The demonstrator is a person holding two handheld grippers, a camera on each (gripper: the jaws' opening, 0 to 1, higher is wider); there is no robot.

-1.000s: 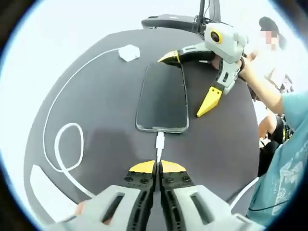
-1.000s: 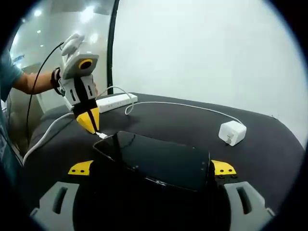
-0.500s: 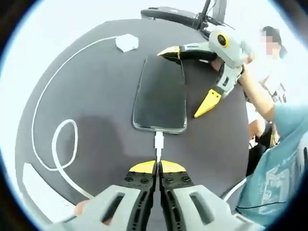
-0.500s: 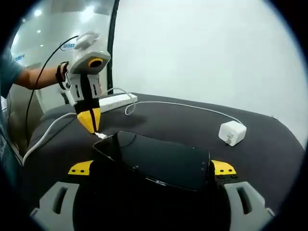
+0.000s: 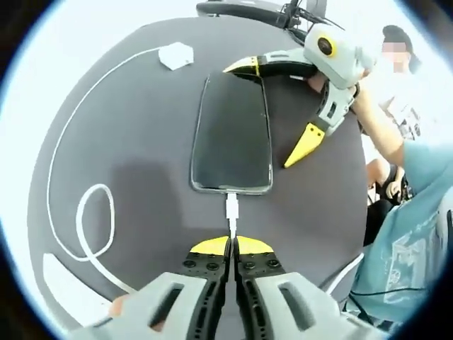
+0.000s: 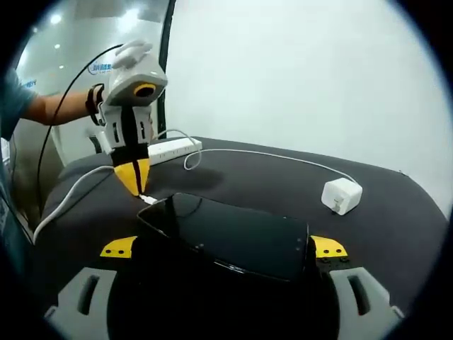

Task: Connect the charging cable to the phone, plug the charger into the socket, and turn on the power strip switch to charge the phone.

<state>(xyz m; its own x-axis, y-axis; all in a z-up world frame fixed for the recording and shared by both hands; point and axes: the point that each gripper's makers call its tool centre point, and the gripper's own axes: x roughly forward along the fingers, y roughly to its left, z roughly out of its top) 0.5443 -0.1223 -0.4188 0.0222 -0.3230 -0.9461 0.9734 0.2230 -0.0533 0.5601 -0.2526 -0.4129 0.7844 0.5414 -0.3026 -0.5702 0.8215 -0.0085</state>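
While the left gripper, fingers still pinched on the white cable plug, seats it in the glossy black phone, the right gripper keeps its fingers spread astride the phone; charging connection looks done.

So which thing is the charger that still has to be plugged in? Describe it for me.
On the dark round table, look past the black phone lying flat. The charger is the small white cube at the end of the white cable, much shorter than the long white power strip.

Opposed close views, shared phone
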